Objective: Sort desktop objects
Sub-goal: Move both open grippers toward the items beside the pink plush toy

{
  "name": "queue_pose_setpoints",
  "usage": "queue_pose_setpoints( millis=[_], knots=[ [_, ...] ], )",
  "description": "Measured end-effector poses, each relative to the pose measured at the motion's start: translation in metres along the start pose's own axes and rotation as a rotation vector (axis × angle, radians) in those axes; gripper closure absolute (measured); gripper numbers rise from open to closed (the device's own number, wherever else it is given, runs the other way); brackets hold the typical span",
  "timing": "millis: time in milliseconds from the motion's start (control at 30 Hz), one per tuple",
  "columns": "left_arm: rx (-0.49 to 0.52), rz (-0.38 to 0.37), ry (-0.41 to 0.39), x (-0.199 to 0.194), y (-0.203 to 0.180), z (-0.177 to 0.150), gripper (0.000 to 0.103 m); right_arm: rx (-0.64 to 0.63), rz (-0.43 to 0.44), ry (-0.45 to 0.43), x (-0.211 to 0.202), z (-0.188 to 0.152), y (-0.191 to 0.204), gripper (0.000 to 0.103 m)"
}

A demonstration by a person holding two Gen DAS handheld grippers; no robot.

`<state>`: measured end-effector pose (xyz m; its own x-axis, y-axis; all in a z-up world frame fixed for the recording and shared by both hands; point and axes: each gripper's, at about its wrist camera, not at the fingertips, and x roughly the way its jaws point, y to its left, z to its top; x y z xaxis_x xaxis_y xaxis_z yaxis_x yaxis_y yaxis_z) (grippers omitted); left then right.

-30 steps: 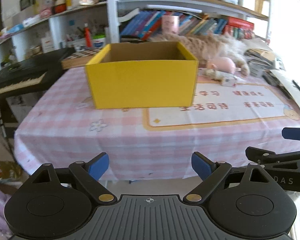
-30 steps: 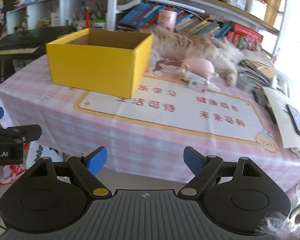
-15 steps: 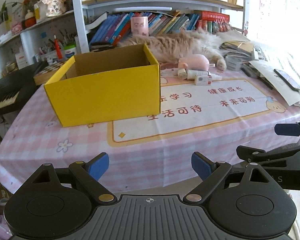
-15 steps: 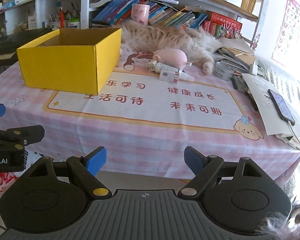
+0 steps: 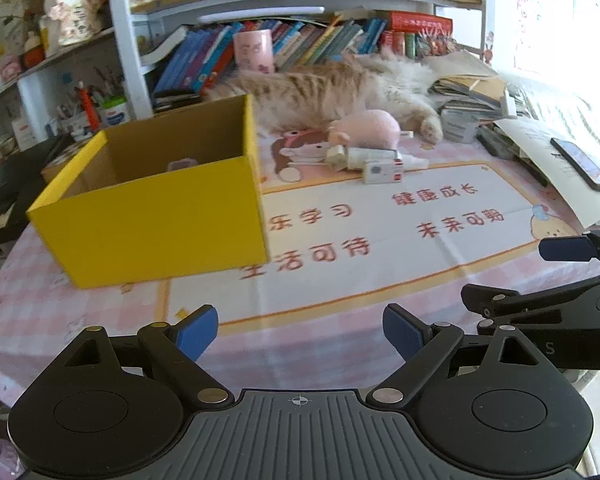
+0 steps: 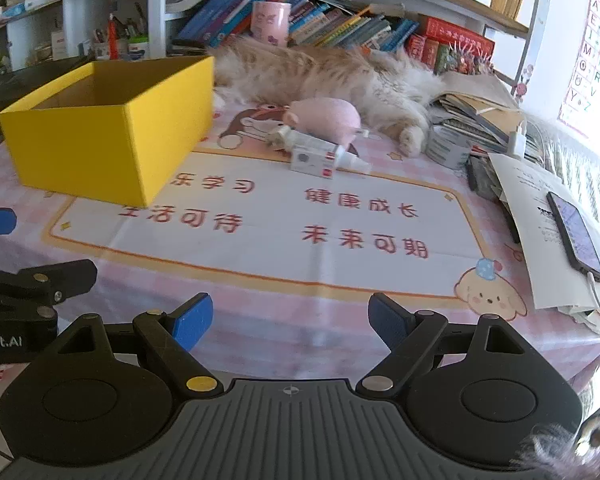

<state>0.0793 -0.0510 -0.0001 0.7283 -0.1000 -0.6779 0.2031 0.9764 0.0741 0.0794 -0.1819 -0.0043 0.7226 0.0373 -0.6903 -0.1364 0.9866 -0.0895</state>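
A yellow cardboard box [image 5: 156, 220] [image 6: 112, 132] stands open-topped on the left of the pink checked table [image 5: 60, 312]; a small pale object shows inside it. Behind the printed mat [image 6: 268, 224] lie a pink plush toy [image 5: 366, 128] [image 6: 324, 116], a white tube [image 6: 320, 146] and a small white carton [image 5: 382, 171] [image 6: 314, 162]. My left gripper [image 5: 300, 330] hangs open over the table's front edge, nothing between its fingers. My right gripper [image 6: 290, 320] is open too, beside it on the right, empty.
A fluffy orange cat [image 5: 324, 92] [image 6: 324, 72] lies along the back of the table. Stacked papers and books [image 6: 480, 120], a phone on a sheet [image 6: 574, 236] and a charger sit at the right. Bookshelves [image 5: 300, 44] rise behind; a keyboard [image 5: 0, 200] stands left.
Both grippers have swung to the right along the table's front, so the yellow box has slid left in both views and the toys, phone and papers have come into sight. Jaws stayed open.
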Motion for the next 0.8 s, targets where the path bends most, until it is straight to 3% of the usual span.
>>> queue_pose_setpoints(
  millis=[467, 800],
  knots=[
    [0.032, -0.016, 0.001, 0.044, -0.059, 0.042, 0.011, 0.062, -0.016, 0.017, 0.037, 0.024, -0.083, 0.019],
    [0.006, 0.01, 0.028, 0.069, -0.076, 0.061, 0.011, 0.064, 0.0, 0.013, 0.061, 0.04, -0.118, 0.019]
  ],
)
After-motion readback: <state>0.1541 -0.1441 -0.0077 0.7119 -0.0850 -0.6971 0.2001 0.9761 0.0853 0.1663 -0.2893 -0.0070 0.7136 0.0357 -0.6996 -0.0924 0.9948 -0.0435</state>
